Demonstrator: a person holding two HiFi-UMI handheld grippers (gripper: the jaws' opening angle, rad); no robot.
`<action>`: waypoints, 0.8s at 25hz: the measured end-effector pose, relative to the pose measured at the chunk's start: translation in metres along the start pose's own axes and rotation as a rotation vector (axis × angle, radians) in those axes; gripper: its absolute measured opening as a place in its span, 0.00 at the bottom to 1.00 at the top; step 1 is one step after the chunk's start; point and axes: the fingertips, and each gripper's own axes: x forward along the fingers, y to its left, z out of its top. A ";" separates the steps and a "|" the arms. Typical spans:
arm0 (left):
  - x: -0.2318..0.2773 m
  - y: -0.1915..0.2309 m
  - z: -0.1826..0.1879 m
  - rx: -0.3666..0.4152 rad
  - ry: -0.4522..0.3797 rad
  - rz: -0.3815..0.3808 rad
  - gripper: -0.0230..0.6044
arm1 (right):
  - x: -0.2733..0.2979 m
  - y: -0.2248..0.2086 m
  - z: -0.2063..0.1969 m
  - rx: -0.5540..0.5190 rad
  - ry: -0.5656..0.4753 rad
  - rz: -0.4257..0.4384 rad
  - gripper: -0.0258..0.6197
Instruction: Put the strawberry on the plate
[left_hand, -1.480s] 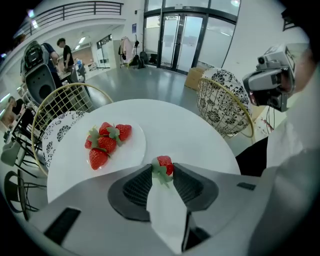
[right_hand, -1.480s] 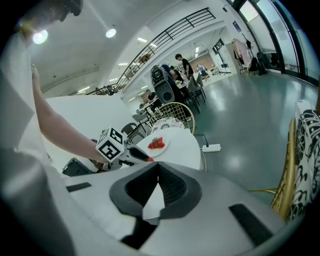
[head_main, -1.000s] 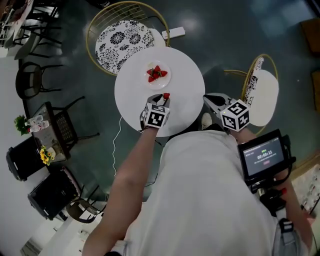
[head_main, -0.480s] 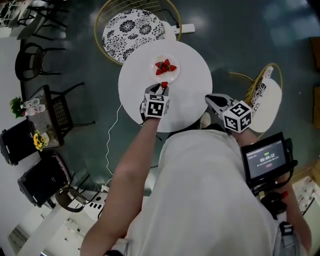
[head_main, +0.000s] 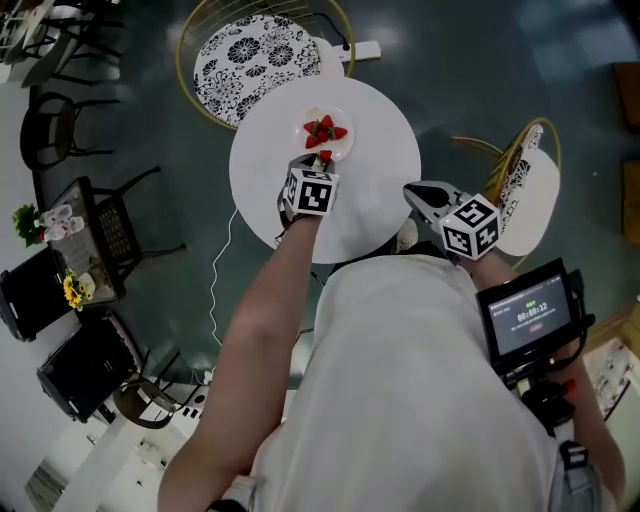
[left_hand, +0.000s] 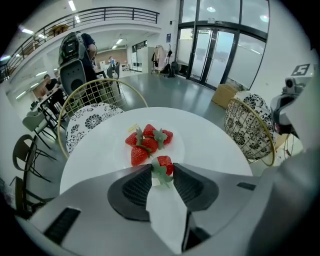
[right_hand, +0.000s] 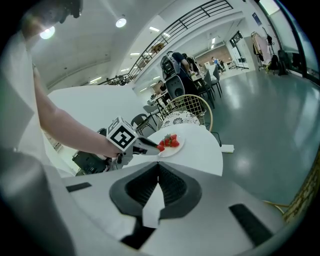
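One strawberry (left_hand: 165, 164) held in the left gripper (left_hand: 162, 170), jaws clenched on its leafy green end, red body poking out past the tips. Hangs right at the 6 o'clock rim of the plate (left_hand: 179, 150); cannot tell whether touching the rim or just clear of it. Further in, at the plate's middle, a heap of strawberries (left_hand: 146, 142), several, touching one another. Plate itself white and shallow, set toward 12 o'clock on the round white table (head_main: 375, 200), well inside the edge. Left forearm reaching in from 6 o'clock, marker cube on top of the gripper, tips aimed steeply down at the plate. Nothing in the right gripper (right_hand: 158, 165): jaws pressed together, held at the table's 4 o'clock edge, well apart from the plate and aimed across the table toward the left gripper and the fruit. Around the table: a wire-framed chair (head_main: 250, 60) with a black-and-white floral cushion at 11 o'clock, close to the rim; a second chair (head_main: 525, 185) of the same kind at 3 o'clock, apart from the table. White power strip (head_main: 362, 50) lying on the dark floor (head_main: 480, 70) just past 12 o'clock. Small lit screen (head_main: 528, 315) at the person's right side, below the right gripper.
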 end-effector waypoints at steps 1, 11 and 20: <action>0.003 0.001 0.001 0.006 0.010 0.007 0.26 | 0.000 0.000 0.000 0.002 0.000 -0.001 0.05; 0.020 -0.003 0.008 -0.001 0.037 0.014 0.26 | -0.008 -0.010 -0.007 0.027 -0.003 -0.034 0.05; 0.025 -0.005 0.008 0.017 0.039 0.026 0.26 | -0.011 -0.012 -0.007 0.028 -0.009 -0.043 0.05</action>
